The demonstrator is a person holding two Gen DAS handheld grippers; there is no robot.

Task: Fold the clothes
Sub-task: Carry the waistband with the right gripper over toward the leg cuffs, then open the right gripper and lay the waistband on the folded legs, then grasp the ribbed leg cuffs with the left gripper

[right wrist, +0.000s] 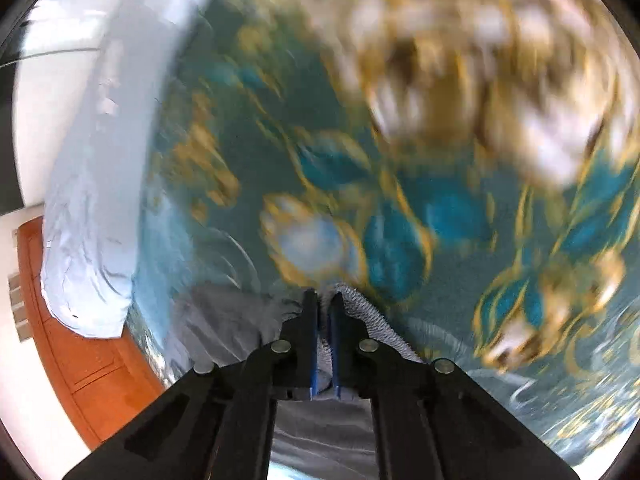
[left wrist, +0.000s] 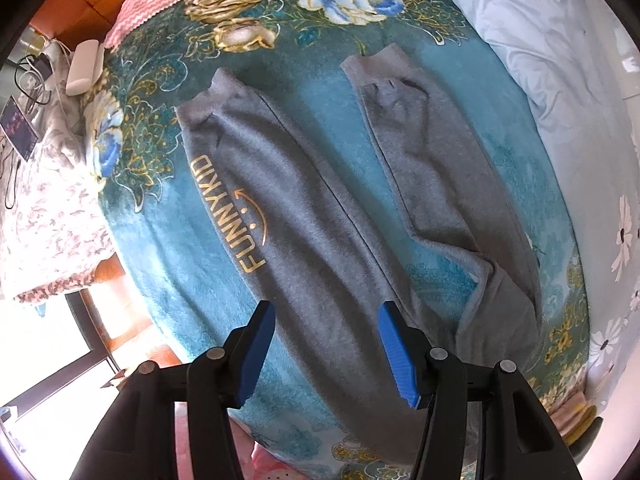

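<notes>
Grey fleece trousers (left wrist: 304,216) lie spread on a teal flowered blanket (left wrist: 192,248), both legs running away from me, with gold "FUNNYKID" lettering (left wrist: 228,216) on the left leg. My left gripper (left wrist: 327,312) hovers open above the upper part of the left leg, holding nothing. In the right wrist view my right gripper (right wrist: 324,300) is shut on a bunched edge of the grey trousers (right wrist: 360,312), with ribbed fabric pinched between the blue pads. That view is blurred by motion.
A pale blue duvet (left wrist: 560,60) lies along the right of the blanket. A pink knitted cloth (left wrist: 148,4), a white case (left wrist: 82,68) and cables (left wrist: 28,80) sit at the far left by an orange wooden headboard (right wrist: 80,344).
</notes>
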